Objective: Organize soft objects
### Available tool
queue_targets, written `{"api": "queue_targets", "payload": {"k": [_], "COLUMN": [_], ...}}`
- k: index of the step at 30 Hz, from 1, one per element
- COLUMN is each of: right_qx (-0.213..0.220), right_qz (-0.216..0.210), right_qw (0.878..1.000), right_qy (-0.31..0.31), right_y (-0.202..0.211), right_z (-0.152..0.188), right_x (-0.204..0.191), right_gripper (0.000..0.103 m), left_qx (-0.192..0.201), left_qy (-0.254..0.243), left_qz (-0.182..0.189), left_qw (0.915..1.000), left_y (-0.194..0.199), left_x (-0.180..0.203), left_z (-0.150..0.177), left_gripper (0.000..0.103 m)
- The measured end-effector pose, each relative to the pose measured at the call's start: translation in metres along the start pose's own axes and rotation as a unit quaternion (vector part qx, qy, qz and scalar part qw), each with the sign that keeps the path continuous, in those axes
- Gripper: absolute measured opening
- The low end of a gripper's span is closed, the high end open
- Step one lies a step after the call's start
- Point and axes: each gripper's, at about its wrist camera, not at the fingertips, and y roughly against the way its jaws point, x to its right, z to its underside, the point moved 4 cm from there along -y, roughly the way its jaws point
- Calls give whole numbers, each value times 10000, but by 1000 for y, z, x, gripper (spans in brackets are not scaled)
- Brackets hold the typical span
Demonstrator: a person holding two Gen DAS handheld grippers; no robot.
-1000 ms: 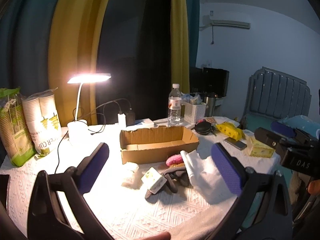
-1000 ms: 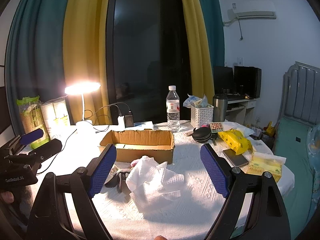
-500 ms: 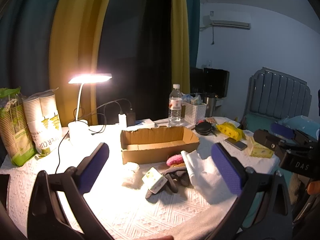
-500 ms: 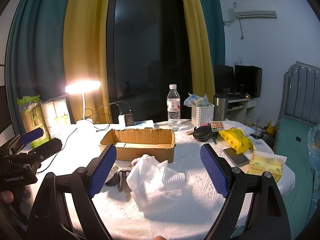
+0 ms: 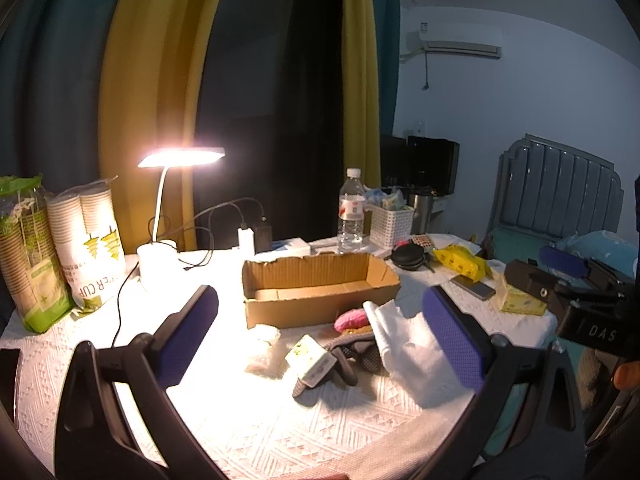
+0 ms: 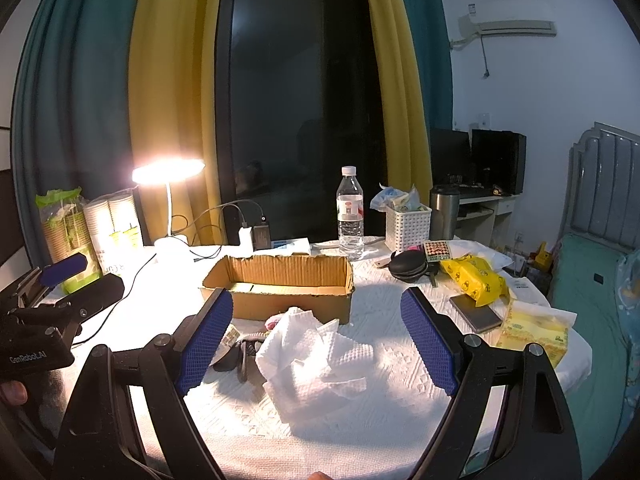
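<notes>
An open cardboard box (image 5: pixel 320 284) (image 6: pixel 280 284) sits mid-table. In front of it lie a crumpled white cloth (image 5: pixel 404 344) (image 6: pixel 316 356), a pink soft thing (image 5: pixel 352 319) (image 6: pixel 274 322), grey gloves with a label (image 5: pixel 340 356) (image 6: pixel 240 350) and a small white wad (image 5: pixel 264 336). My left gripper (image 5: pixel 320 340) hovers open above the table's front, the pile between and beyond its blue pads. My right gripper (image 6: pixel 316 340) is open too, with the white cloth lying between its fingers, below them. Neither holds anything.
A lit desk lamp (image 5: pixel 180 158) with cables, packs of paper cups (image 5: pixel 92 240), a water bottle (image 6: pixel 350 216), white basket (image 6: pixel 408 226), black case (image 6: pixel 408 266), yellow packs (image 6: pixel 476 278), phone (image 6: pixel 476 312) and tissue pack (image 6: pixel 536 330) ring the table. A bed (image 6: pixel 592 280) stands to the right.
Both grippers have edged slightly closer to the table and pile; their fingers stay open. Nothing on the table has moved.
</notes>
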Motion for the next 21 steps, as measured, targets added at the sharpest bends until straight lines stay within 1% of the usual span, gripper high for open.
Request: {"api": "queue_targets", "payload": {"k": [21], "right_qx": [-26], "right_qz": [-47], "right_qw": [10000], "right_qy": [-3], "right_y": [-1], "right_z": [-3], "right_x": [2], "right_gripper": [88], "left_qx": [28], "left_qy": [-9], "left_qz": [-20], "left_qw": [10000], "left_y": [1], "left_x": [-2], "left_z": [1], "left_gripper": [102]}}
